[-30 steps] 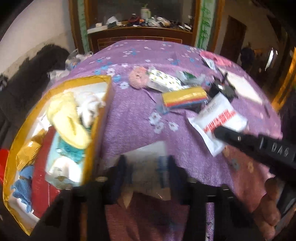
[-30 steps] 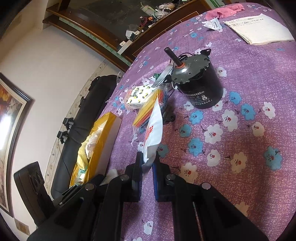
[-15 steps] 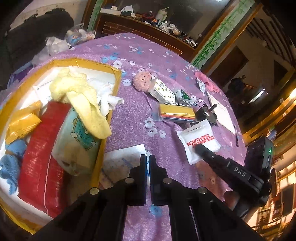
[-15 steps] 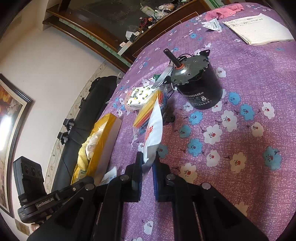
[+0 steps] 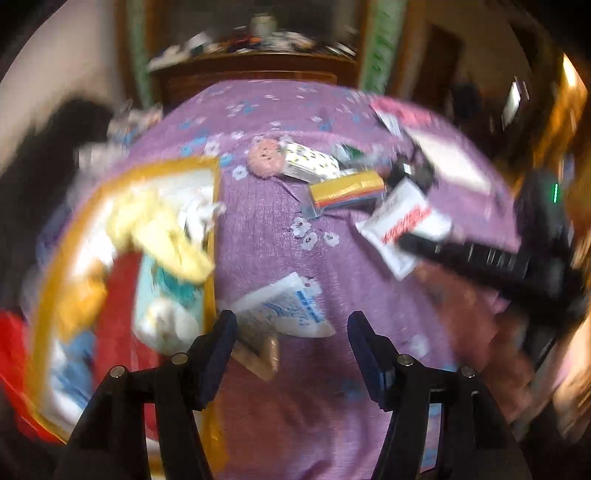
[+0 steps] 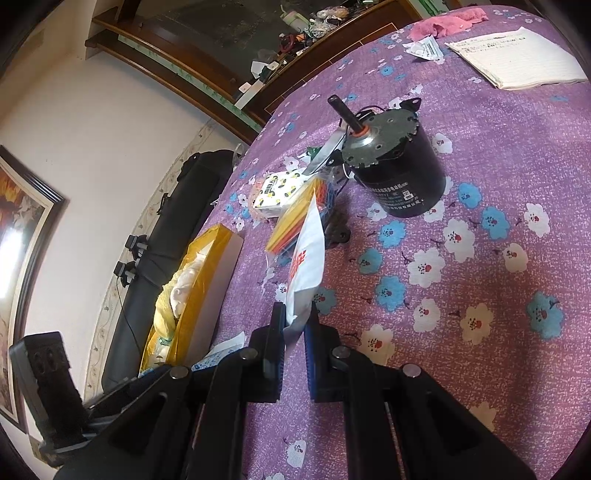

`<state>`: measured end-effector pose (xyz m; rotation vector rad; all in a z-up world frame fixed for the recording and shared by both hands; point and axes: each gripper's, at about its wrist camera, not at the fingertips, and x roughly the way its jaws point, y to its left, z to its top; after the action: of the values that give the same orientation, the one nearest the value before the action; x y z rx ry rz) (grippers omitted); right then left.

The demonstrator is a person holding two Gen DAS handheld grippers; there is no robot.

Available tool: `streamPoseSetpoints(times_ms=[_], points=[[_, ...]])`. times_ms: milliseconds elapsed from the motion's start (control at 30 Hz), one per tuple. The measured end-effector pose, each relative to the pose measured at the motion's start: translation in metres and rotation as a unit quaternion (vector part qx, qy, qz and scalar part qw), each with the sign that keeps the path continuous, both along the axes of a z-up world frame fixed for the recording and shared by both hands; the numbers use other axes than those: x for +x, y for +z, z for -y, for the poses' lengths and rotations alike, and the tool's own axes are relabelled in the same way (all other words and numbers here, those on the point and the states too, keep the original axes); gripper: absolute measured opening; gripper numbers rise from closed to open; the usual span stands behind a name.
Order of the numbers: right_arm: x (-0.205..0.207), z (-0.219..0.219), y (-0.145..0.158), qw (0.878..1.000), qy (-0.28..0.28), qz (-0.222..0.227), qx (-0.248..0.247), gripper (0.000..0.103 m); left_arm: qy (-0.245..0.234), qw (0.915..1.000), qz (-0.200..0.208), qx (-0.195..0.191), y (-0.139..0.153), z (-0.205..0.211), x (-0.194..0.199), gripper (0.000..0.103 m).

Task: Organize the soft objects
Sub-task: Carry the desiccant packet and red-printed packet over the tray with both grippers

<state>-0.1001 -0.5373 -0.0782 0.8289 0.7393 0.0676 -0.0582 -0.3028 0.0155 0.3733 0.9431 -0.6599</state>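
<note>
The left wrist view is motion-blurred. My left gripper [image 5: 291, 332] is open and empty above a white packet with blue print [image 5: 284, 312] lying on the purple cloth beside the yellow box [image 5: 212, 236] of soft things. My right gripper [image 6: 294, 334] is shut on a corner of a white packet with red print [image 6: 308, 254], held upright; it also shows in the left wrist view [image 5: 400, 221]. A multicoloured packet [image 5: 347, 192], a spotted tissue pack [image 5: 308, 166] and a pink puff [image 5: 264, 158] lie behind.
A black motor [image 6: 399, 170] stands on the flowered purple tablecloth [image 6: 498, 192]. A notepad [image 6: 517, 57] and a pink cloth [image 6: 443, 24] lie at the far side. A dark wooden cabinet [image 5: 251, 74] stands behind the table.
My left gripper has opened; half a second ago it was shut. The white and blue packet now lies free on the cloth. The left camera swung. The right gripper holds still.
</note>
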Motion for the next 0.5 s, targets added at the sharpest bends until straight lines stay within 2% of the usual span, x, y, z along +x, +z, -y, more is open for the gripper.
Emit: streamPoseSetpoints(times_ms=[33, 67, 167, 233, 300, 333, 367, 500], points=[[0.0, 0.0, 0.0, 1.0, 0.0, 0.0, 0.001, 0.009, -0.016, 0.9993, 0.011, 0.032, -0.003, 0.006, 0.0, 0.066], [0.0, 0.001, -0.001, 1.0, 0.0, 0.0, 0.002, 0.009, -0.048, 0.9953, 0.016, 0.082, -0.01, 0.016, 0.001, 0.066], [0.0, 0.001, -0.001, 1.0, 0.0, -0.001, 0.004, 0.009, -0.088, 0.9861, 0.013, 0.14, -0.024, 0.03, 0.009, 0.065], [0.0, 0.002, -0.001, 1.0, -0.001, -0.001, 0.004, 0.009, -0.095, 0.9828, 0.029, 0.155, -0.025, 0.036, 0.014, 0.064], [-0.001, 0.003, -0.001, 1.0, -0.003, 0.001, 0.005, 0.009, -0.105, 0.9798, 0.03, 0.168, -0.031, 0.043, 0.018, 0.057], [-0.002, 0.004, -0.001, 1.0, -0.005, 0.001, 0.007, 0.009, -0.103, 0.9794, 0.019, 0.172, -0.037, 0.044, 0.021, 0.039], [-0.003, 0.005, -0.002, 1.0, -0.006, 0.002, 0.008, 0.009, -0.095, 0.9799, 0.004, 0.175, -0.044, 0.044, 0.026, 0.035], [-0.005, 0.009, -0.003, 1.0, -0.012, 0.005, 0.02, 0.009, -0.081, 0.9856, 0.0, 0.149, -0.042, 0.041, 0.029, 0.031]])
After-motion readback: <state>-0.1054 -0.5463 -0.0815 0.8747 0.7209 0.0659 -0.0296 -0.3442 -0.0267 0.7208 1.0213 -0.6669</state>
